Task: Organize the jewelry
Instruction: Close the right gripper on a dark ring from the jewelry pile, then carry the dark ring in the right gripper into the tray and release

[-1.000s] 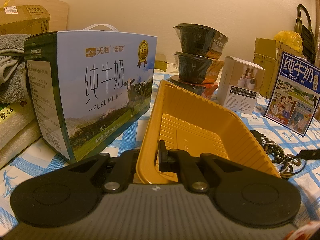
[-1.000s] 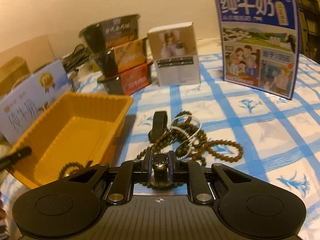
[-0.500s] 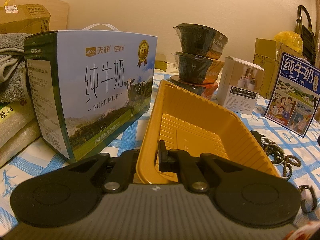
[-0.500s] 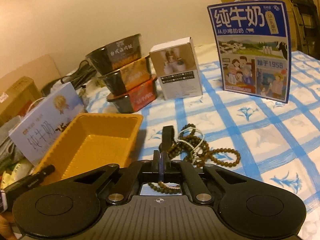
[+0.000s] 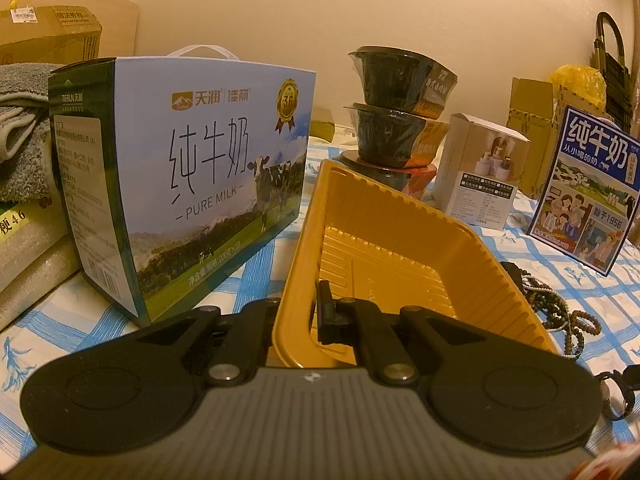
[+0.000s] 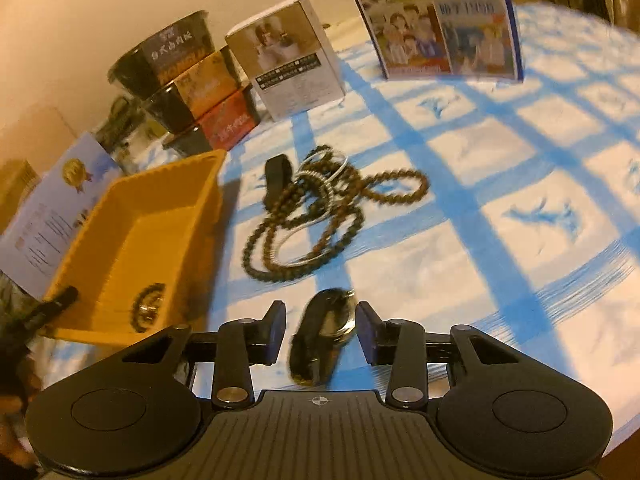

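A yellow plastic tray (image 5: 400, 240) sits on the blue-checked cloth; it also shows in the right wrist view (image 6: 160, 216). My left gripper (image 5: 298, 316) is shut on the tray's near wall. A beaded bracelet (image 6: 148, 306) lies inside the tray. A tangle of brown bead strings and silver bangles (image 6: 320, 208) lies right of the tray, with a black band (image 6: 276, 178) beside it; the beads also show in the left wrist view (image 5: 560, 312). My right gripper (image 6: 320, 330) is open, with a dark watch (image 6: 324, 336) lying between its fingers, touching neither.
A large milk carton (image 5: 192, 184) stands left of the tray. Stacked black bowls (image 6: 188, 80), a small white box (image 6: 292, 60) and a blue milk box (image 6: 436, 24) stand behind. Folded towels (image 5: 20, 140) are at far left.
My right gripper has opened and tilted down toward the cloth; the watch now lies loose between its fingers. The left gripper still holds the tray wall and has not moved.
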A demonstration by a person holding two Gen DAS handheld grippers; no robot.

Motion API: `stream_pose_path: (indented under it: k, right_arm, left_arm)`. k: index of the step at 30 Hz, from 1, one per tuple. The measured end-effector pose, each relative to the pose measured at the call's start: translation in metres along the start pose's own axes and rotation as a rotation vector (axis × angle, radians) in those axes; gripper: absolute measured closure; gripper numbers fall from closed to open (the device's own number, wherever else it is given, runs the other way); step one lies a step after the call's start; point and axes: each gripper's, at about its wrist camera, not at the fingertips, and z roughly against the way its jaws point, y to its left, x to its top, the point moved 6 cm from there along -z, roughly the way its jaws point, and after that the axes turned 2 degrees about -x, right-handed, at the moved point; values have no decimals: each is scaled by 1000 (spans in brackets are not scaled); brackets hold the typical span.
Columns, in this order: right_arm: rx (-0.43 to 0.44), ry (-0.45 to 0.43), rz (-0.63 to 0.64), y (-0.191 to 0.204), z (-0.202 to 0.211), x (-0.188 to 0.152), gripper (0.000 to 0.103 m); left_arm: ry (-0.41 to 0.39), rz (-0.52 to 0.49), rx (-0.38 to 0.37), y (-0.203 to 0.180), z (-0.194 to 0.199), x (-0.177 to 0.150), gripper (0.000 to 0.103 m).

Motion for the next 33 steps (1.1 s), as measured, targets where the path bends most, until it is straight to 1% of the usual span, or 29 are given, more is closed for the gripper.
stream_pose_path:
  k: [1,2,5,7,9,11,14,17,21,24,28,33]
  right_arm:
    - [17,14,-26,-2,-3,-1,65]
    - [28,22,-47,-3,-5,0,71]
    - [78,50,-133,-11,-13,1,84]
    - [118,54,-202,-16,-16,2,88]
    - [131,39,-219,-17,-14,4,90]
    - [126,7,-151,-9,-9,7,91]
    - [93,-44,-5,13,-1,11,91]
    - [98,-94,109,36,5,18,91]
    - [113,-141,354,86,1,22,91]
    - [171,-145,479,123,-7,21,91]
    - [262,-141,588,167,-22,16,91]
    - [341,-63,668,204,-57,2,91]
  left_arm:
    - [0,-1,0,0,0,0,98]
    - [0,0,0,0,0,0,98]
    - [1,0,1,0,0,0,98]
    - [2,-1,1,-1,0,0,98]
    - [3,-3,1,-1,0,1,98]
    - [3,-5,0,-2,-1,1,98]
    - [1,-3,-1,-2,0,1,98]
    - [3,-5,-3,-2,-1,0,98]
    - [6,-8,-6,-3,-1,-1,98]
    - [5,-8,-11,-5,-1,-2,98]
    - [4,-7,-16,-7,-1,-2,98]
    - [2,-4,-20,-7,-1,-1,98]
